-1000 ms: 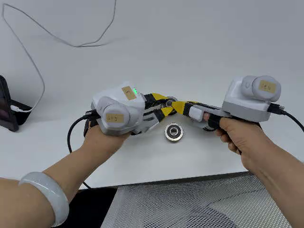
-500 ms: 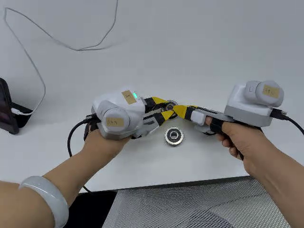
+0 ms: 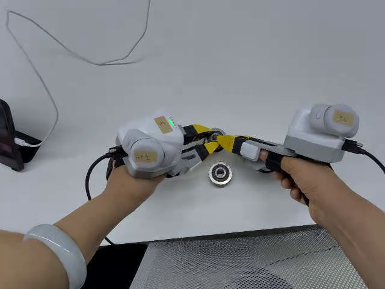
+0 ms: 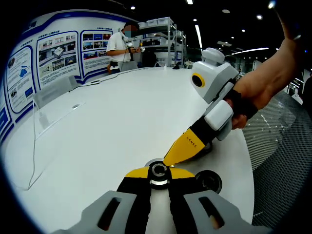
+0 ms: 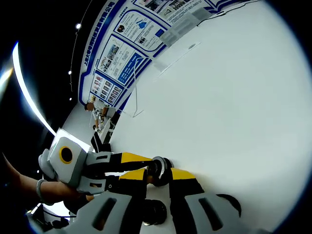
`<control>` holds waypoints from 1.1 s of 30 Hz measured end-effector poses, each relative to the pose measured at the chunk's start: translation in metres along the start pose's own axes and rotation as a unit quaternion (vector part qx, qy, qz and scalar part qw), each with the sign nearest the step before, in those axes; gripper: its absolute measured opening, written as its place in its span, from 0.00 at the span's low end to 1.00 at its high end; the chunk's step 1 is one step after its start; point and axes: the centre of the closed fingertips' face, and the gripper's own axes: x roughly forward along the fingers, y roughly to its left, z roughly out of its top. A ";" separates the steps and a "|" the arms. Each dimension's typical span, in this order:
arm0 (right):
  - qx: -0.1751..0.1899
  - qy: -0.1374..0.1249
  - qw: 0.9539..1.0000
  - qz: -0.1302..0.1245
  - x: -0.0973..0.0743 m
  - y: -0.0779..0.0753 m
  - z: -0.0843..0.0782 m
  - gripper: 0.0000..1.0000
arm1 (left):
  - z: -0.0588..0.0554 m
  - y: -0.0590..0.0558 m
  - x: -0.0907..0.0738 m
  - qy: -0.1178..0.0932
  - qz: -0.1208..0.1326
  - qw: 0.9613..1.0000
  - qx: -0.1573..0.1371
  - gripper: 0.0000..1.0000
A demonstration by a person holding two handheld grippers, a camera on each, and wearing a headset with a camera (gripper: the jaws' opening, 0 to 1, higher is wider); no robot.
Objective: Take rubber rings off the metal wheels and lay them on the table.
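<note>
A small metal wheel (image 3: 215, 132) with a dark rubber ring on its rim hangs above the white table (image 3: 252, 78). My left gripper (image 3: 209, 137) is shut on it, its yellow tips clamping the wheel (image 4: 158, 170) from both sides. From the right, my right gripper (image 3: 222, 141) meets the same wheel. Its yellow jaws sit against the rubber ring (image 5: 165, 165) and are shut on it. In the left gripper view the right gripper (image 4: 171, 157) touches the wheel's rim. A second wheel (image 3: 221, 173) lies flat on the table just below the grippers, and also appears (image 4: 208, 180) right of my left jaws.
A thin grey cable (image 3: 90, 57) loops over the far part of the table. A dark device (image 3: 6, 135) stands at the left edge. The table's front edge (image 3: 210, 232) runs close to me, with a mesh surface (image 3: 240, 265) below it. A person (image 4: 119, 46) stands far off.
Both grippers keep their hold at the wheel; only the view has shifted slightly.
</note>
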 end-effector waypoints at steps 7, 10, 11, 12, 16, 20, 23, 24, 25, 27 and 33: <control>0.014 0.008 1.000 0.006 0.002 0.000 -0.003 0.20 | 0.001 0.000 0.000 -0.001 0.000 1.000 -0.002 0.14; 0.021 0.011 1.000 0.012 0.001 0.002 -0.004 0.22 | 0.001 0.000 0.001 -0.002 0.000 1.000 -0.002 0.14; 0.027 0.009 1.000 0.013 0.001 0.002 -0.004 0.22 | 0.001 0.000 0.001 -0.002 0.000 1.000 -0.003 0.14; 0.033 0.009 0.999 0.014 0.002 0.002 -0.005 0.22 | 0.001 0.001 0.001 -0.002 0.000 1.000 -0.004 0.14; 0.031 0.010 0.999 0.013 0.002 0.001 -0.004 0.21 | 0.000 0.001 0.001 -0.003 0.001 1.000 -0.005 0.14; 0.022 0.004 1.000 0.011 0.002 0.001 -0.003 0.21 | 0.000 0.002 0.001 -0.004 0.003 1.000 -0.007 0.14; 0.021 -0.008 1.000 0.009 0.003 0.002 0.000 0.21 | -0.001 0.002 0.001 -0.004 0.005 1.000 -0.010 0.14; 0.020 -0.011 1.000 0.011 0.004 0.002 0.001 0.22 | -0.001 0.002 0.001 -0.005 0.004 1.000 -0.010 0.14; 0.021 -0.009 1.000 0.010 0.004 0.002 0.001 0.23 | -0.001 0.002 0.001 -0.005 0.004 1.000 -0.009 0.14; 0.023 -0.007 1.000 0.010 0.005 0.000 0.001 0.22 | -0.001 0.002 0.000 -0.004 0.004 1.000 -0.008 0.14; 0.027 -0.013 0.999 0.012 0.009 0.001 0.006 0.23 | -0.001 0.000 0.000 -0.005 0.003 1.000 -0.009 0.14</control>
